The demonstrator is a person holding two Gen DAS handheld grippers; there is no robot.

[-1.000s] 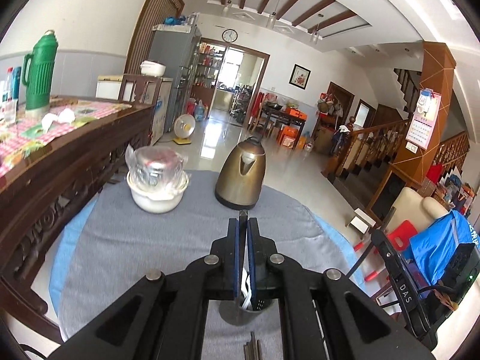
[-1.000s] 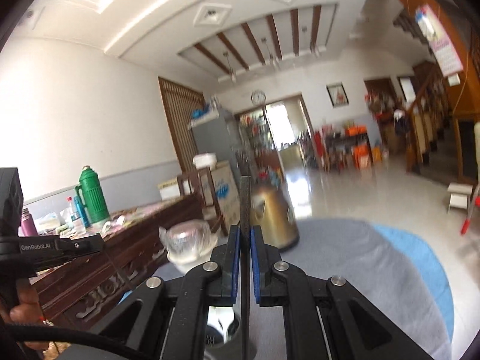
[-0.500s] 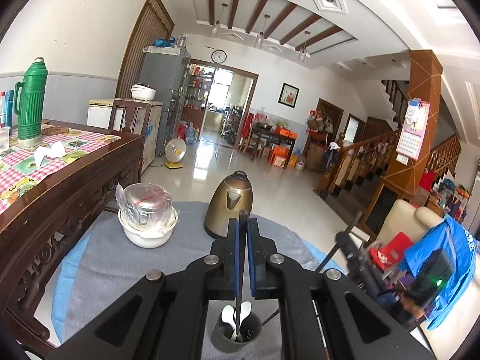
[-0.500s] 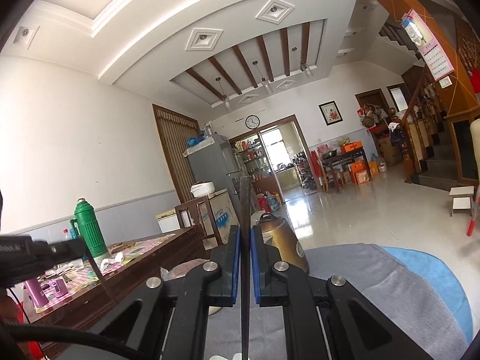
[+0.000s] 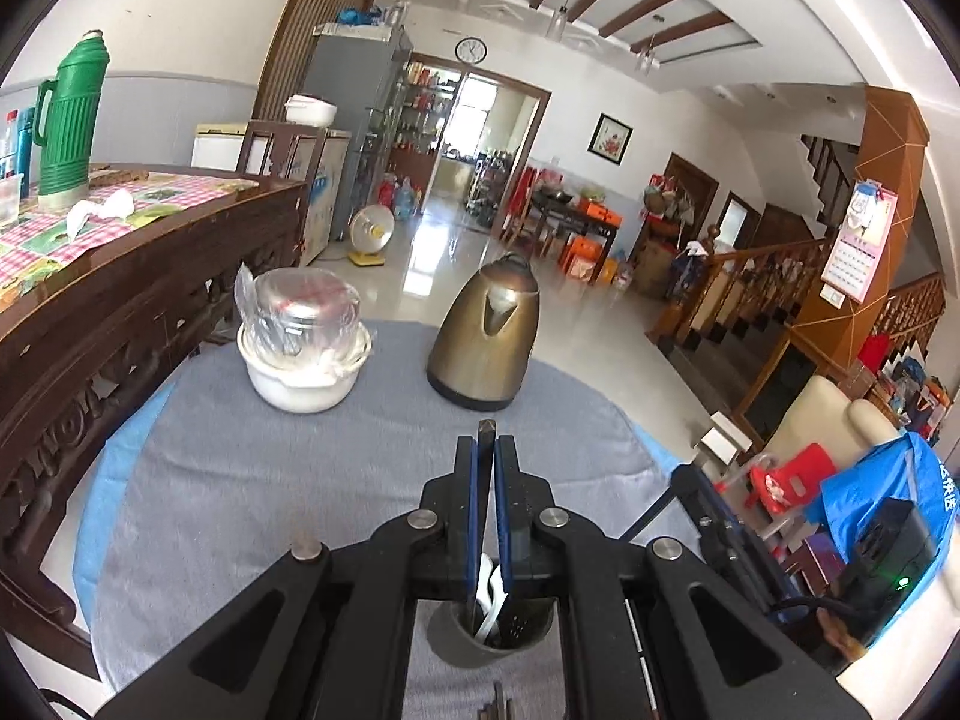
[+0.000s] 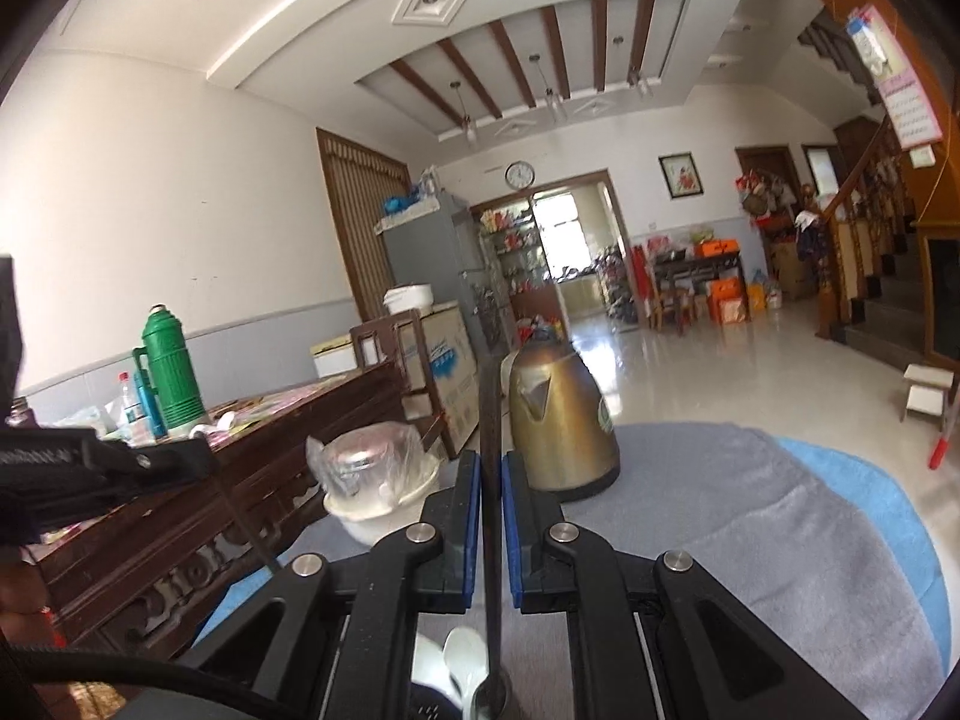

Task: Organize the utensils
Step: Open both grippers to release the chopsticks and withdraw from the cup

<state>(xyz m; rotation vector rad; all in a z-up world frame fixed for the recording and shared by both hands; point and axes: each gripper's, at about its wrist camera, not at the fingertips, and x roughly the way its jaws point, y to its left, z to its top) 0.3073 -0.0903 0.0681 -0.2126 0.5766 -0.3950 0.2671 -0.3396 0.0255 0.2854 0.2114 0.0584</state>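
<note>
My left gripper (image 5: 486, 445) is shut on a thin black chopstick (image 5: 486, 429). Its upper tip pokes out past the fingers and its lower end reaches down into a grey utensil holder (image 5: 447, 639) right below. The holder contains white spoons (image 5: 493, 585). My right gripper (image 6: 492, 461) is shut on a second black chopstick (image 6: 492, 402), which stands upright and runs down among the white spoons (image 6: 465, 660) at the bottom edge. In the right wrist view the left gripper's black body (image 6: 90, 468) sits at the left with its chopstick (image 6: 249, 531) slanting down.
A grey cloth (image 5: 252, 480) over a blue one covers the round table. A brass kettle (image 5: 486, 342) and a white bowl (image 5: 300, 384) with a plastic-wrapped container stand at the far side. A dark wooden table (image 5: 120, 276) with a green thermos (image 5: 69, 120) is at the left.
The left gripper drew back and up from the holder half a second ago and has come down close over it again. The right gripper has dipped, bringing the spoons into view. Both stay shut.
</note>
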